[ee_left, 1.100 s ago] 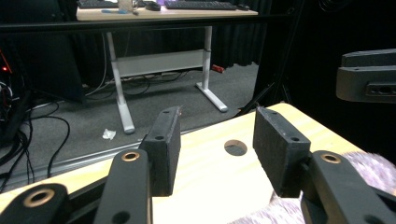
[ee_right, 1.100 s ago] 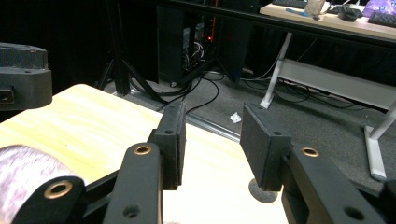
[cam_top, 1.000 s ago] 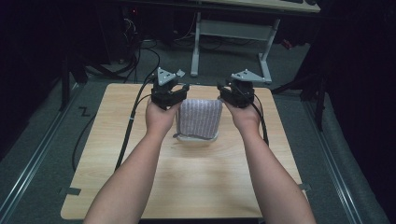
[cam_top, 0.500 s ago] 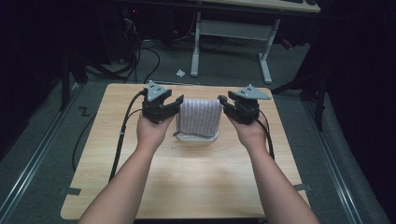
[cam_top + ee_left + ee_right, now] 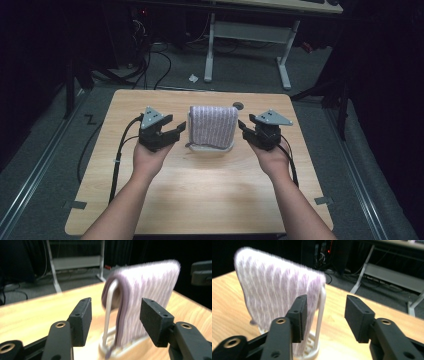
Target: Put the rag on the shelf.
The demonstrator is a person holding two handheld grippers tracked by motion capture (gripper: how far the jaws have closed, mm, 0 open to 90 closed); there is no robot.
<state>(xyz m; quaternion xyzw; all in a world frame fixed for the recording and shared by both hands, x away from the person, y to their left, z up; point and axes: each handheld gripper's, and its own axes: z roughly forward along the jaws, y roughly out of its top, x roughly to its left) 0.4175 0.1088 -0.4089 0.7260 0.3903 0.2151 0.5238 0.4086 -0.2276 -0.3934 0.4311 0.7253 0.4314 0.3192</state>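
A purple-and-white striped cloth hangs folded over a small white rack at the middle of the wooden table. My left gripper stands just left of it and my right gripper just right, both apart from it. In the left gripper view the open gripper looks along the cloth and the rack's post. In the right gripper view the gripper is open too, beside the cloth. Both pairs of jaws have just been opening, and no pad presses on anything.
A small round disc lies on the table just behind the rack. Beyond the far edge, a white desk frame and cables lie on the dark floor. Bare tabletop stretches between my forearms and the near edge.
Both hands have drawn back from the cloth's top corners toward me, lower and wider apart. Both jaws have opened, and the cloth now hangs free on the rack.
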